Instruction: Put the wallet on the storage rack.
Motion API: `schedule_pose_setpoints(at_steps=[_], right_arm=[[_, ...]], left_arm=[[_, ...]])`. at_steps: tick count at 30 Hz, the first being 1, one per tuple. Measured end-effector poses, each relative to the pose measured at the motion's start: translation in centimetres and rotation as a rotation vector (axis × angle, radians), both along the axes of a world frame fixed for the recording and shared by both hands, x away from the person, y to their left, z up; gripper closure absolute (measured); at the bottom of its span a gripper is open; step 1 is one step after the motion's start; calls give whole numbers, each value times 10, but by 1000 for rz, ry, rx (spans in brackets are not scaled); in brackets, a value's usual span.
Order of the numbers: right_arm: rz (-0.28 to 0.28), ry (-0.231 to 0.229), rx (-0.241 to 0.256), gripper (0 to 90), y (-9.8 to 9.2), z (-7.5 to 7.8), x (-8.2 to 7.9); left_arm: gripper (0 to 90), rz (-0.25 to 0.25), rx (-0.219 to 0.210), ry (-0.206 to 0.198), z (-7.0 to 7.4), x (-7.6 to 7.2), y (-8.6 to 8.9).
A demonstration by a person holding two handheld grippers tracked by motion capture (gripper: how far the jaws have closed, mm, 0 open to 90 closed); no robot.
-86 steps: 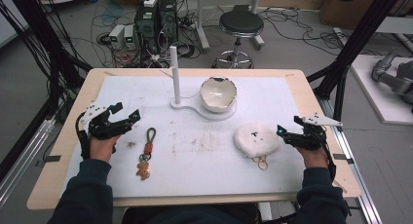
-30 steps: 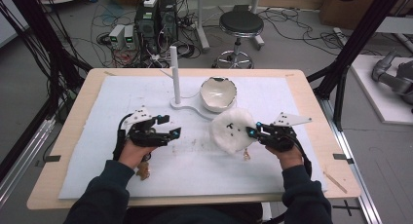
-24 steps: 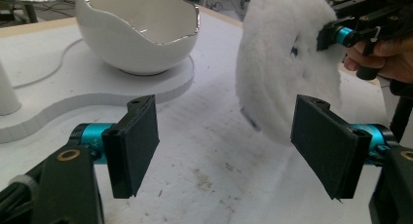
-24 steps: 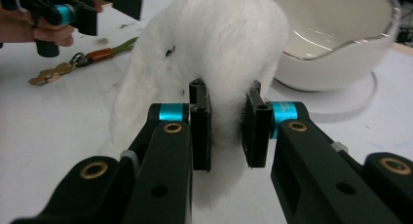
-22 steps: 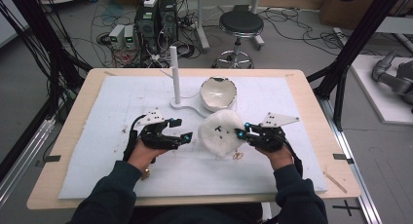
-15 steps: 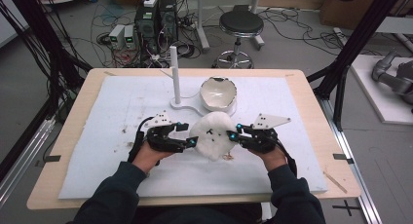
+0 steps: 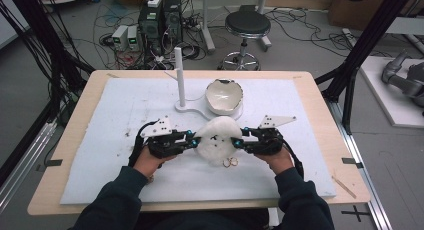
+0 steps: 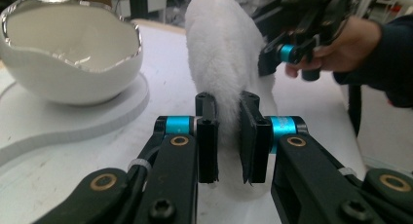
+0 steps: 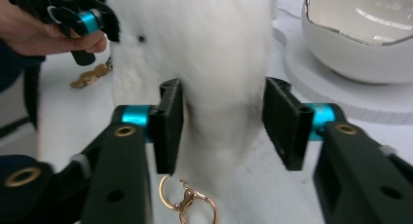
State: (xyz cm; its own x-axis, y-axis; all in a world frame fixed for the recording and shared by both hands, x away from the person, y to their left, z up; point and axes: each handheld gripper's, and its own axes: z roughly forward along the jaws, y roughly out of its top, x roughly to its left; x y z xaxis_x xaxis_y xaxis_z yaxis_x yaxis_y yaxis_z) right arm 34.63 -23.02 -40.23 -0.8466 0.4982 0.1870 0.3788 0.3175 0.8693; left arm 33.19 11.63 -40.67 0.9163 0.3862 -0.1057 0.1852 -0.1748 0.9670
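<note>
- Now the white fluffy pom-pom keychain (image 7: 218, 141) sits mid-mat between both grippers, just near of the eggshell-shaped bowl (image 7: 224, 96); its long axis runs far-to-near, gold ring end (image 7: 230, 162) pointing at the person.
- Left gripper (image 7: 192, 138) is clamped on the fur's left edge; in the left gripper view the jaws pinch a thin fold of fur (image 8: 227, 78).
- Right gripper (image 7: 238, 142): jaws sit either side of the fur's right edge, wider apart, pads (image 9: 168, 121) pressing into the fluff.
- Right gripper view shows the gold ring and clasp (image 9: 187, 199) hanging below the fur, plus a second keychain (image 9: 90, 77) lying behind the left hand.
- Versus 2.9 s ago: both grippers came in from the mat's sides, and the pom-pom moved left from the right of the mat toward centre.
</note>
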Motion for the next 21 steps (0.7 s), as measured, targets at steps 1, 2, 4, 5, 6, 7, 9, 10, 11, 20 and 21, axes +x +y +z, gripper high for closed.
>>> schedule_pose_setpoints(at_steps=[1,2,4,5,6,7,9,10,11,20,21], right_arm=[[4,18,12,468,-2,-1,2],[4,32,23,441,-2,-1,3],[6,39,36,394,-4,-2,4],[11,46,46,389,-3,-2,5],[11,46,46,389,-3,-2,5],[25,63,58,392,-2,-3,5],[53,83,59,469,0,-5,6],[73,85,59,534,0,-5,6],[94,85,66,592,1,-5,5],[147,59,103,671,2,-1,2],[145,63,111,655,3,-1,1]], left_arm=[[791,-3,-11,-4,1,0,0],[792,-10,-21,-11,1,-1,1],[793,-25,-30,-18,2,-1,1],[793,-25,-30,-18,2,-1,1],[793,-29,-32,-16,1,-1,1],[793,-33,-32,-13,1,-1,0],[793,-36,-32,-14,1,-1,0],[792,-34,-27,-13,0,-1,0],[792,-30,-21,-11,0,-1,0],[784,38,55,25,-5,2,0],[784,38,51,26,-5,2,0]])
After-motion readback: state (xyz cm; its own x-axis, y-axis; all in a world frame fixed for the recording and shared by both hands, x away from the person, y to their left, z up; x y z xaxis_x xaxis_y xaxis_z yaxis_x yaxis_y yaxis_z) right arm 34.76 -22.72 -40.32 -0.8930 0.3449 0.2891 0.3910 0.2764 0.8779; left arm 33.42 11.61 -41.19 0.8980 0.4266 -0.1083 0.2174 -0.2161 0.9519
